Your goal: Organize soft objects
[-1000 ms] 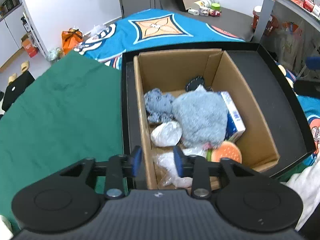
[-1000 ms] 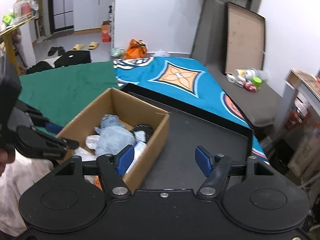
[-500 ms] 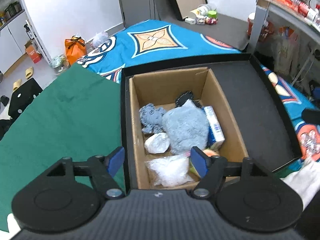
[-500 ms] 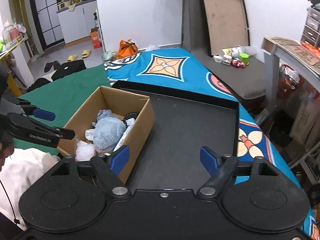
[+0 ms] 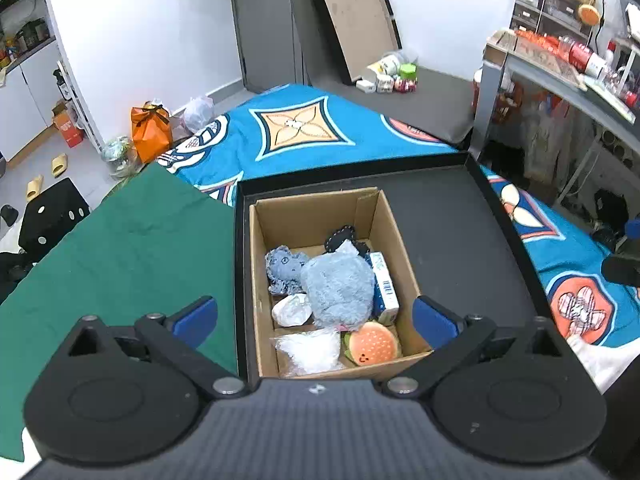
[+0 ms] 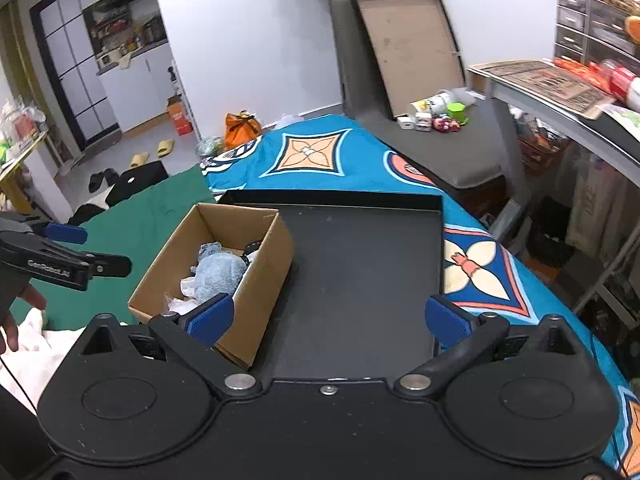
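A cardboard box [image 5: 400, 240] stands in the left part of a black tray [image 5: 452, 224]. It holds a fluffy blue plush [image 5: 338, 286], a small blue-grey plush [image 5: 284, 268], a white wad [image 5: 292, 309], a clear plastic bag [image 5: 312, 350], a burger toy [image 5: 374, 343], a white-blue carton [image 5: 384, 286] and a dark piece [image 5: 340, 238]. My left gripper [image 5: 316, 318] is open and empty, high above the box's near edge. My right gripper [image 6: 326, 318] is open and empty above the tray [image 6: 360, 264], right of the box [image 6: 264, 280]. The left gripper [image 6: 64, 256] shows at the right wrist view's left edge.
The tray lies on a blue patterned cloth [image 5: 304, 132] next to a green cloth [image 5: 120, 248]. White fabric [image 6: 36, 344] lies at the near left. An orange bag [image 5: 151, 128] and slippers sit on the floor. A cluttered grey desk [image 6: 560, 92] stands at the right.
My left gripper opened wide, let go of the plastic bag into the box and rose away. My right gripper rose and pulled back, staying open.
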Demonstrator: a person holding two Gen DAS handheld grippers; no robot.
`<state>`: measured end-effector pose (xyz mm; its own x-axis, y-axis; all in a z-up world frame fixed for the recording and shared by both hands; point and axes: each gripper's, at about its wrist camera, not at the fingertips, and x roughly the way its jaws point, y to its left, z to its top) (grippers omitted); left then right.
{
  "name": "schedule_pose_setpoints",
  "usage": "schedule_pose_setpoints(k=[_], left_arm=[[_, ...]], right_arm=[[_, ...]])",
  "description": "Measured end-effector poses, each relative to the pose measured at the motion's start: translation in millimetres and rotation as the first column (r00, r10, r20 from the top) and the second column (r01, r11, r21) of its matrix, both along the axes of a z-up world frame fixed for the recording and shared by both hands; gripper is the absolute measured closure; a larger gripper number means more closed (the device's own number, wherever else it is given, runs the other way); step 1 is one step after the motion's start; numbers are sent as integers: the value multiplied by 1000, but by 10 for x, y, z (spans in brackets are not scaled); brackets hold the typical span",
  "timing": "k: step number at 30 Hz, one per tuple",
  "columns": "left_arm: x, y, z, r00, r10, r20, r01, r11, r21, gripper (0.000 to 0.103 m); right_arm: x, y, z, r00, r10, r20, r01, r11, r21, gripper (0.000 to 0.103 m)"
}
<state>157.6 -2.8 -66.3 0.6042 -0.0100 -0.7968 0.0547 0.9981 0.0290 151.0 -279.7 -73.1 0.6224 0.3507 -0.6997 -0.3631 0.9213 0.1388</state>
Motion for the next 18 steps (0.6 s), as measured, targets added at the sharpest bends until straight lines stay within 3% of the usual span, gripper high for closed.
schedule_pose_setpoints(k=[18], left_arm=[[-687, 19, 450, 994, -8, 113, 14, 998, -55, 0]], right_arm=[[-539, -317, 245, 995, -77, 63, 68, 989, 134, 0]])
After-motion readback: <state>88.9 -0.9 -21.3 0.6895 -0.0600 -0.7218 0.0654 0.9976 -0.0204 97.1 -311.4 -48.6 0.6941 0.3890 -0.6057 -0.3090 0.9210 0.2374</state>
